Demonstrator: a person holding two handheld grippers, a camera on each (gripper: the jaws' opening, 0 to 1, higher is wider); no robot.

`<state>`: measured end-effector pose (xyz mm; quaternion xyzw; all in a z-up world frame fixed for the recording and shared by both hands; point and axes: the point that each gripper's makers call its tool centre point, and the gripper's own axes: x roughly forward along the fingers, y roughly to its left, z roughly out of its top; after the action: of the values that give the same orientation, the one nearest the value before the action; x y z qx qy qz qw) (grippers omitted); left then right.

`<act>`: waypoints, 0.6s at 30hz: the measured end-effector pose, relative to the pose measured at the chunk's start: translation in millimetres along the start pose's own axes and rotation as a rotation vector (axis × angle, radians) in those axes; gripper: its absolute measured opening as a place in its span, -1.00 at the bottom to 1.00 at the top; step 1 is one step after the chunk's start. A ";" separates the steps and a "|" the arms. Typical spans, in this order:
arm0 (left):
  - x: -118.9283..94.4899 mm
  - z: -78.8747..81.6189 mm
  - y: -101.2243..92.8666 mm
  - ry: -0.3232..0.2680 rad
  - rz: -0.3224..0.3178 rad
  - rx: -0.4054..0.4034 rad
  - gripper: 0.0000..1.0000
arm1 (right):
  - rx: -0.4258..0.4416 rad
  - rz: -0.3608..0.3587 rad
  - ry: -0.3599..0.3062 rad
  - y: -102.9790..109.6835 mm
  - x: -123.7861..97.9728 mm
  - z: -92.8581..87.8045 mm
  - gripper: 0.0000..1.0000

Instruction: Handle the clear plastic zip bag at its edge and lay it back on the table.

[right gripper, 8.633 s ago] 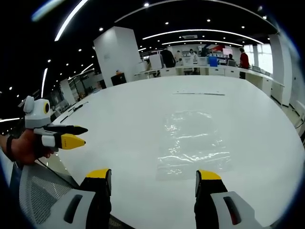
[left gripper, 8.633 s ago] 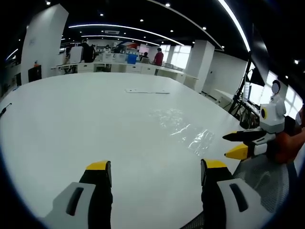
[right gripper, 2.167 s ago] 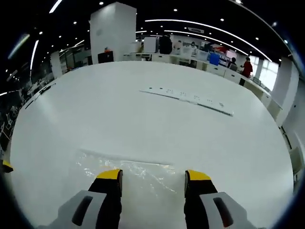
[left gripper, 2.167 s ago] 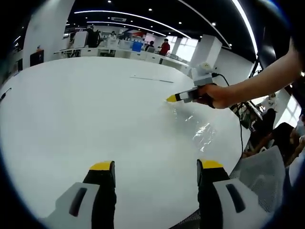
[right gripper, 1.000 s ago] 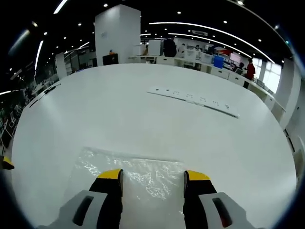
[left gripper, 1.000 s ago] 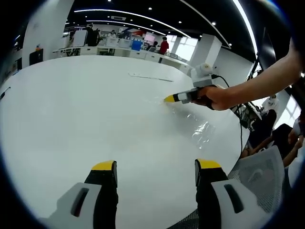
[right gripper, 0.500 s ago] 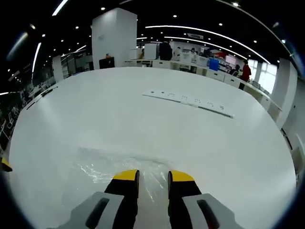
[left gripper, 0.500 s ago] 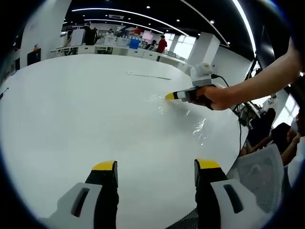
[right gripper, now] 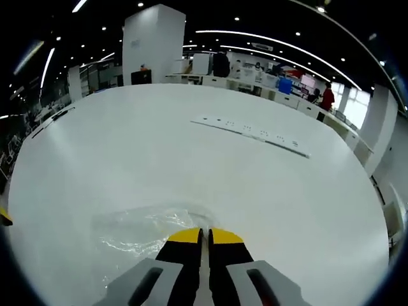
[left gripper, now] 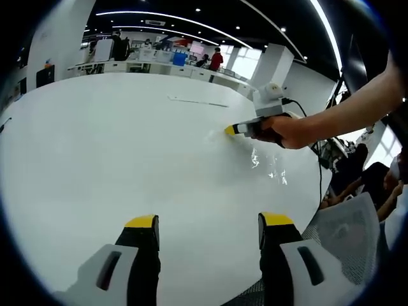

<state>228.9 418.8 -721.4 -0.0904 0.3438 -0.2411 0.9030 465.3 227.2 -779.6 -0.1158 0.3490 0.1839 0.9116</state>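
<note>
Left gripper view: the left gripper [left gripper: 207,222], jaws spread wide and holding nothing, hovers over the white table [left gripper: 95,146]. To its right, a hand [left gripper: 287,131] holds the right gripper [left gripper: 231,130], whose yellow tips pinch the far edge of the clear plastic zip bag [left gripper: 268,167], a crinkled, glinting film near the table's right rim. No writing can be read.

Right gripper view: the bag [right gripper: 137,233] lies wrinkled and transparent on the table [right gripper: 191,166], its far edge puckered upward where the right gripper [right gripper: 204,235] is clenched on it. A long white power strip [right gripper: 252,134] lies well beyond.
</note>
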 end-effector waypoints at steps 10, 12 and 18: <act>-0.4 0.8 -2.6 -0.001 -0.006 0.010 0.23 | 0.020 0.008 0.003 20.5 -18.2 -5.2 -1.00; -0.2 1.3 -4.2 -0.002 -0.012 0.014 0.23 | 0.026 0.009 -0.001 24.0 -23.0 -4.6 -1.00; -1.1 8.7 -5.8 -0.015 -0.023 0.024 0.23 | 0.027 0.013 -0.045 29.9 -35.0 5.4 -1.00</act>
<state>231.8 414.3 -712.3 -0.0856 0.3332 -0.2550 0.9037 431.9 247.2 -754.4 -0.0972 0.3314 0.1875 0.9196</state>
